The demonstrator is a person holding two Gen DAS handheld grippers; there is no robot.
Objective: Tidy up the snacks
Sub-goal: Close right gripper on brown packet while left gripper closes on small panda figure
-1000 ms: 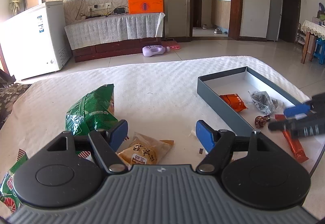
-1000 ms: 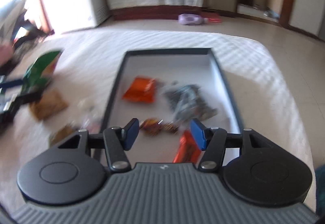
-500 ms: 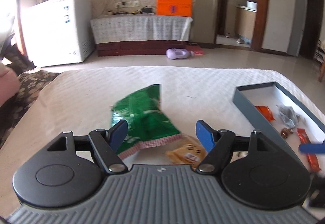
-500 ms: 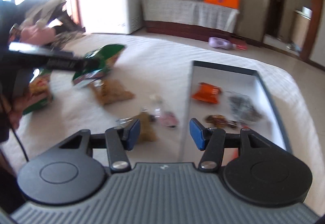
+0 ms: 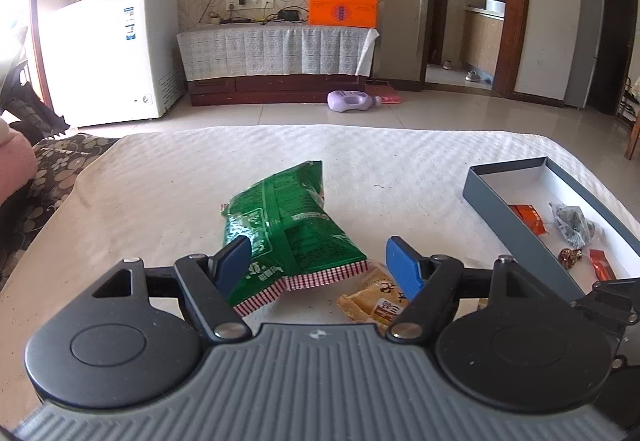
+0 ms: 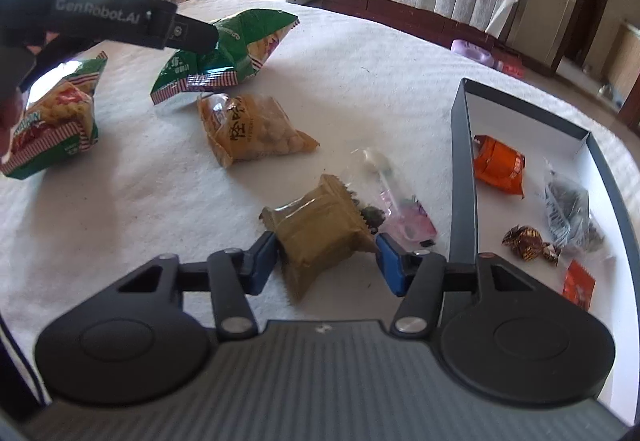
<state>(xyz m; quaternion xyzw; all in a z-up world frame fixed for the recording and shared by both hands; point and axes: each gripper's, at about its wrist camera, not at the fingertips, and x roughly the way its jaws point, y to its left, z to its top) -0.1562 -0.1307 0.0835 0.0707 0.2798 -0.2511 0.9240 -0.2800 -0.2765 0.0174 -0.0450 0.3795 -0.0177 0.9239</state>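
**Right wrist view: snacks partly boxed, brown pack between closing jaws**

Progress. The box (image 6: 464,169) sits at the right side of the table (image 6: 360,53), lid off. It already holds an orange pack (image 6: 500,165), a grey pack (image 6: 568,209), a gold candy (image 6: 524,237) and a red sachet (image 6: 578,283). Judged from this, roughly half the work remains. Still loose on the table: a green bag (image 5: 288,225), a second green bag (image 6: 52,125) near the left edge, a yellow pack (image 6: 252,129), a brown pack (image 6: 324,233) and a clear pink wrapper (image 6: 396,205) just beside the box wall.

Right gripper (image 6: 326,261). Its jaws are closing at medium width. The brown pack lies between them, near end inside the gap; the pads do not yet visibly press on it.

Left gripper (image 5: 320,261). Its jaws stand wide. The green bag's striped near end lies in the gap and looks raised off the table, against the left pad. The right pad is clear of it, above the yellow pack. No firm grip shows.
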